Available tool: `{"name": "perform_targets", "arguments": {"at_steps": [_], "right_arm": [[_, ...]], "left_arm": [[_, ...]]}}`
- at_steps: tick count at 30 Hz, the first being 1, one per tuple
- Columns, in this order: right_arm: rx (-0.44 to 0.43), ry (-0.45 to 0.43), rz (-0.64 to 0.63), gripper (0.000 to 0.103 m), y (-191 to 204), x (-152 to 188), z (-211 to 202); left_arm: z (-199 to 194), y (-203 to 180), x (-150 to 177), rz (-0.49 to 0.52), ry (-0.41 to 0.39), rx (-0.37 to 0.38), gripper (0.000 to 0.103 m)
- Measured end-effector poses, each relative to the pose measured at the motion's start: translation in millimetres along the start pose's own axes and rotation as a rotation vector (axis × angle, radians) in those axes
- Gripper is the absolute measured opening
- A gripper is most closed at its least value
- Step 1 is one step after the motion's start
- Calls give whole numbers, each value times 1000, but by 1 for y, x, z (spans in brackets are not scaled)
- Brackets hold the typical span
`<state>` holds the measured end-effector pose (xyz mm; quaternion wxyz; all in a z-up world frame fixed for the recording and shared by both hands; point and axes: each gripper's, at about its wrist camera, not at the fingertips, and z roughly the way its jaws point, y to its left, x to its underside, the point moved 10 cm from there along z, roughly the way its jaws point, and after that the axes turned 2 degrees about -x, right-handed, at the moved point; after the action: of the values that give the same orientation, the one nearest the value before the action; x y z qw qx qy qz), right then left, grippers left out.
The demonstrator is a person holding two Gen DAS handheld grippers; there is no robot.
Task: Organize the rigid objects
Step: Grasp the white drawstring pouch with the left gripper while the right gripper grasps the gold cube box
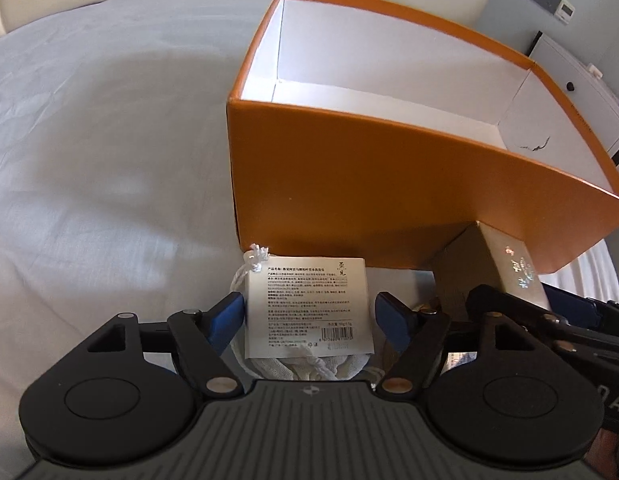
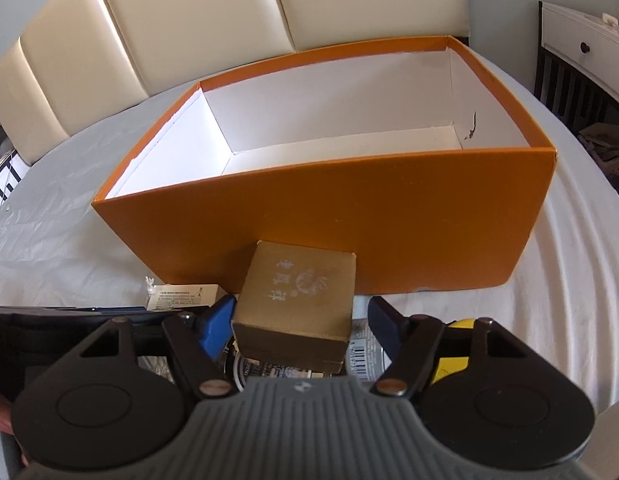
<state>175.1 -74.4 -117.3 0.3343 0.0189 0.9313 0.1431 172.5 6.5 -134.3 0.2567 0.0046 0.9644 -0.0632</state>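
An open orange box [image 1: 389,184] with a white empty inside stands on the bed; it also shows in the right wrist view [image 2: 349,216]. My left gripper [image 1: 309,316] is open, its blue pads on either side of a white mesh pouch with a printed label [image 1: 307,304], not touching it. My right gripper [image 2: 299,320] is open around a small gold box [image 2: 299,300]; its left pad is close to the box, the right pad stands apart. The gold box also shows in the left wrist view [image 1: 493,268], in front of the orange box.
Pale bed sheet [image 1: 109,160] lies all around. A cream padded headboard [image 2: 169,20] is behind the box. A white cabinet [image 2: 589,48] stands at the right. A yellow object [image 2: 455,354] and a printed tin [image 2: 365,346] lie under the right gripper.
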Motion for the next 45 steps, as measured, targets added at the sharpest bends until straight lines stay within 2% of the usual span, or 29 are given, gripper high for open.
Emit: {"name": "perform_targets", "arguments": {"at_steps": [4,14,17,19,34,45], "right_arm": [[12,18,-6,72,1,-2,4],[28,44,4,73,0,-6,18],[19,55,17,71,-1,-5,21],[3,64,30,65,-1,-4,22],[22,47,-4,62,1,-3,19],[4,42,-5,60,1,-3,13]], "left_arm": [[11,1,4,-10,38,-6,86],[20,10,6,-60,50,14,84],[20,11,8,-57,54,16,82],[19,12,8,-50,53,11,82],[17,-3,11,-4,70,-30,81],[4,6,5,-80,44,7,81]]}}
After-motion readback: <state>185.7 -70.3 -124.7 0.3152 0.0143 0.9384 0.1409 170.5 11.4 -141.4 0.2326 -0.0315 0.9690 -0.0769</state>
